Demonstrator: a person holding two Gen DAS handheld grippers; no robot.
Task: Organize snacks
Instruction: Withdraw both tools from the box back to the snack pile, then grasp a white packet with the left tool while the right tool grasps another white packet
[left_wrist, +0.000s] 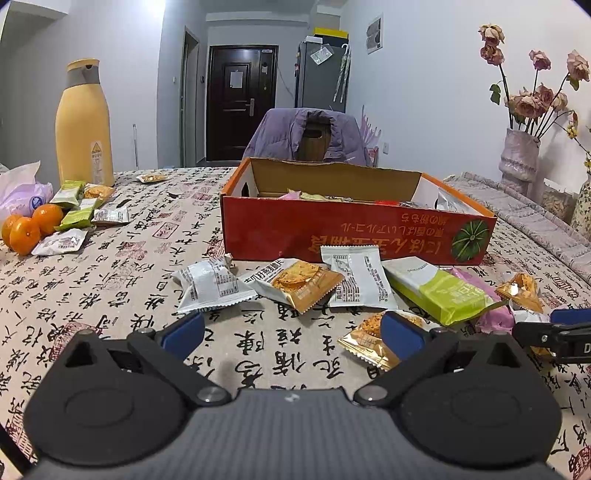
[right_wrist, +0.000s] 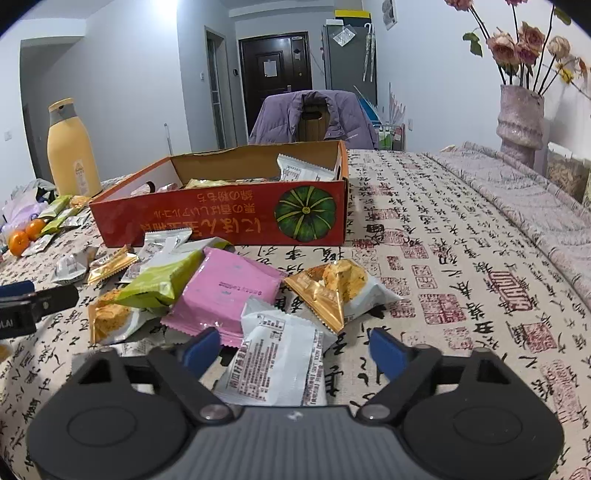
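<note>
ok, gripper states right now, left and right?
Left gripper: open, nothing between the jaws, only tablecloth.
Right gripper: open, a white snack packet lies between the jaws, pads not pressing it.

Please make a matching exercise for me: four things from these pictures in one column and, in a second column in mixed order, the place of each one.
Things:
1. yellow bottle
2. vase
3. pink packet
4. purple jacket

Places:
A. draped over the chair behind the table
B. in the loose pile in front of the red box
C. standing at the far left of the table, behind the oranges
D. standing at the far right, holding dried roses

Pairs: 1-C, 2-D, 3-B, 4-A
</note>
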